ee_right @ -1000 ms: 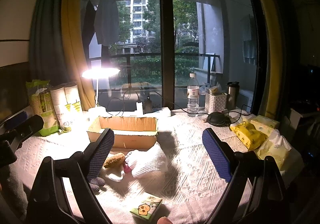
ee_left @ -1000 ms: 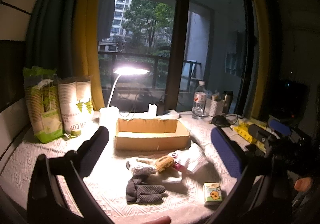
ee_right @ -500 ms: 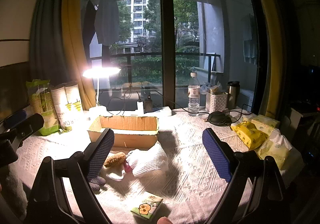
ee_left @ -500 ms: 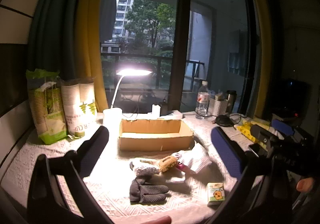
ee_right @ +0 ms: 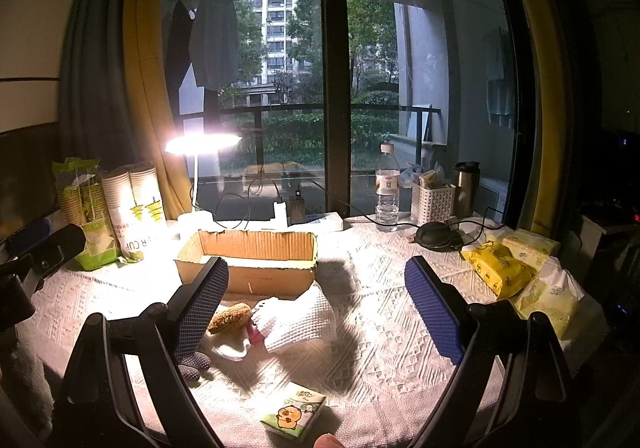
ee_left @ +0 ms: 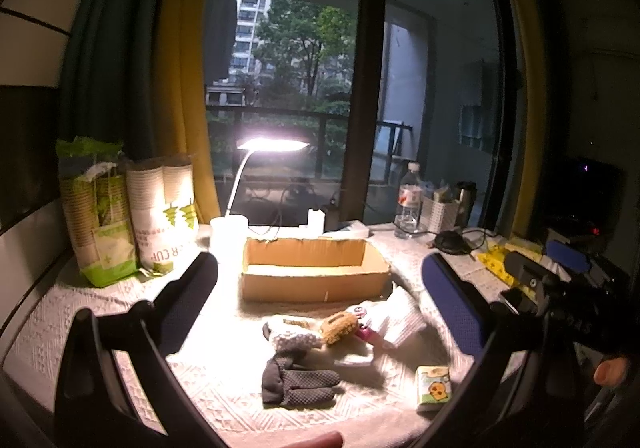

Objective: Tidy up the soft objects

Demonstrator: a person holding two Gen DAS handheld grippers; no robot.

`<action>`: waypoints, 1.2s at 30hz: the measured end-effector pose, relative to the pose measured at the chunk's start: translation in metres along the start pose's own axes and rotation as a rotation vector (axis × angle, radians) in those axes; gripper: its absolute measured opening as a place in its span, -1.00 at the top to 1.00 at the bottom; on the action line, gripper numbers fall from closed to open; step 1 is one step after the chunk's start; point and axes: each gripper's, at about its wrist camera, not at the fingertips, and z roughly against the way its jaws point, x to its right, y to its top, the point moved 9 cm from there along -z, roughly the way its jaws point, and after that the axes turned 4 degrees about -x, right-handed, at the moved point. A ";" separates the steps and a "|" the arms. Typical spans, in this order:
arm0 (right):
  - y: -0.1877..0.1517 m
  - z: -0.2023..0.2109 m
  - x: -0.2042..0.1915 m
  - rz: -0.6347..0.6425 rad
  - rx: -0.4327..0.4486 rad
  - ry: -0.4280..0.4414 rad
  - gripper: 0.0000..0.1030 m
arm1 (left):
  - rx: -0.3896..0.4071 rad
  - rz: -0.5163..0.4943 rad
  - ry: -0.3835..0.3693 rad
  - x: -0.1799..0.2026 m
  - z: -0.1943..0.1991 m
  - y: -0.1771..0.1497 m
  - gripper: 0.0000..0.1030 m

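Observation:
An open cardboard box stands mid-table; it also shows in the right wrist view. In front of it lies a heap of soft things: a dark glove, a speckled grey-white piece, a brown fuzzy toy and a white knitted cloth. A small tissue pack lies nearer the front edge. My left gripper is open and empty, above the heap. My right gripper is open and empty, to the right of the heap.
A lit desk lamp stands behind the box. Bags of paper cups stand at the left. A water bottle, a white basket, a flask and yellow tissue packs are at the right. Cables lie by the window.
Both views have shifted only slightly; the left gripper has drifted a little. Both grippers stay open and nothing on the table has moved.

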 end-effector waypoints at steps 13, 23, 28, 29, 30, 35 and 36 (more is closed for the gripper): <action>-0.001 0.001 0.000 0.002 -0.001 0.000 -0.78 | -0.001 0.001 0.006 0.000 0.000 -0.001 -0.99; -0.001 0.000 0.000 0.003 -0.003 0.000 -0.78 | -0.005 0.000 0.004 0.001 -0.001 -0.002 -0.99; -0.004 -0.002 0.000 0.004 -0.011 -0.004 -0.78 | -0.008 -0.003 0.009 0.001 -0.003 -0.003 -0.99; -0.005 -0.004 0.000 0.007 -0.016 -0.003 -0.78 | -0.013 -0.002 0.011 0.001 -0.005 -0.005 -0.99; -0.007 -0.005 0.000 0.011 -0.020 -0.003 -0.78 | -0.020 -0.004 0.012 0.000 -0.006 -0.008 -0.99; -0.027 -0.020 -0.001 0.051 -0.071 -0.004 -0.78 | -0.084 -0.013 0.025 -0.007 -0.019 -0.030 -0.99; -0.033 -0.024 -0.001 0.057 -0.088 -0.004 -0.78 | -0.104 -0.013 0.028 -0.009 -0.024 -0.036 -0.99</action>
